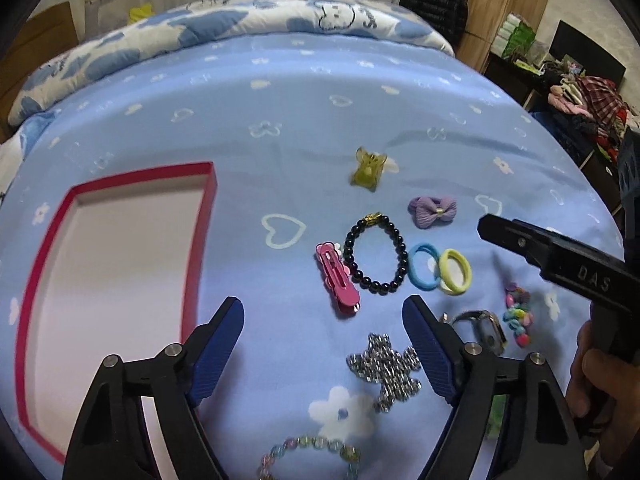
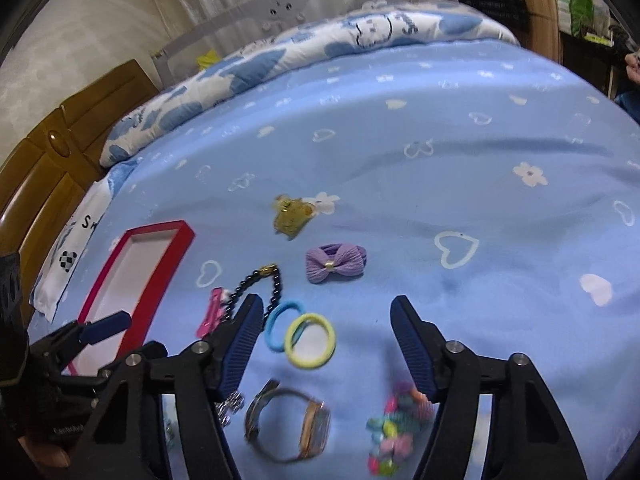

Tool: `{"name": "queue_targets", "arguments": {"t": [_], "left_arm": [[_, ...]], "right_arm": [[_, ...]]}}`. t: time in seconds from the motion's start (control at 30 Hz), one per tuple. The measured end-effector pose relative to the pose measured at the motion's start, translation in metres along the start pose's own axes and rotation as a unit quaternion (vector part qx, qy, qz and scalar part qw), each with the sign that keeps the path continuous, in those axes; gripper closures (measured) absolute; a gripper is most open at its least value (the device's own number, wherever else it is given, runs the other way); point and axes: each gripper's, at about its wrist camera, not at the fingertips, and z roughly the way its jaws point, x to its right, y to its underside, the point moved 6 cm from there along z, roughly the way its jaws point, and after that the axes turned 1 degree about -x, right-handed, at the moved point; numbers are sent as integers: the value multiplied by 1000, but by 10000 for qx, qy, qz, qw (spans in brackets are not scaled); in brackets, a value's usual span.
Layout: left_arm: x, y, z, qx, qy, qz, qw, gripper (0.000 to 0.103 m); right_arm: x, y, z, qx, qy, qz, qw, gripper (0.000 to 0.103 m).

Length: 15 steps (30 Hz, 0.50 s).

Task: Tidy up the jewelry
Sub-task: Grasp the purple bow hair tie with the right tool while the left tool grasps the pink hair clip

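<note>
The jewelry is spread on a blue bed sheet [image 1: 280, 120], all of it outside the red-rimmed box [image 1: 200, 216] that lies open at the left. Nearest the box, a pink hair clip [image 1: 338, 280] is seen touching a black bead bracelet [image 1: 374, 254]. Just right of the bracelet, a blue hair tie [image 1: 424, 266] and a yellow hair tie [image 1: 456, 272] overlap. Farther back, a purple bow [image 1: 434, 210] and a yellow-green claw clip [image 1: 370, 168] are set apart from each other. Nearer the cameras, a silver chain [image 1: 386, 370] is bunched up, a wristwatch [image 2: 288, 420] lies on its side, and a multicoloured bead bracelet [image 2: 390, 436] is seen blurred beside it. A pastel bead bracelet [image 1: 312, 450] is cut off at the lower edge of the left view.

The left gripper [image 1: 324, 312] is held above the sheet with its fingers wide apart, nothing between them; the silver chain lies in the gap below. The right gripper [image 2: 324, 312] is likewise held with its fingers spread and empty, above the 2 hair ties and the wristwatch. A patterned quilt [image 2: 280, 56] is rolled along the far edge of the bed.
</note>
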Motion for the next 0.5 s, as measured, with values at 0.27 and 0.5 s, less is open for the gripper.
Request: {"name": "queue_targets", "arguments": {"t": [0.27,0.5], "left_arm": [[-7,-15,46,-375,-15,3,9993,39],[-8,-23,69,-450,-76,9,9990,55]], "right_arm": [[10,-17,40,-351,-64,111,9993,40],[11,-18,65,-616,-14,93,9981,54]]}}
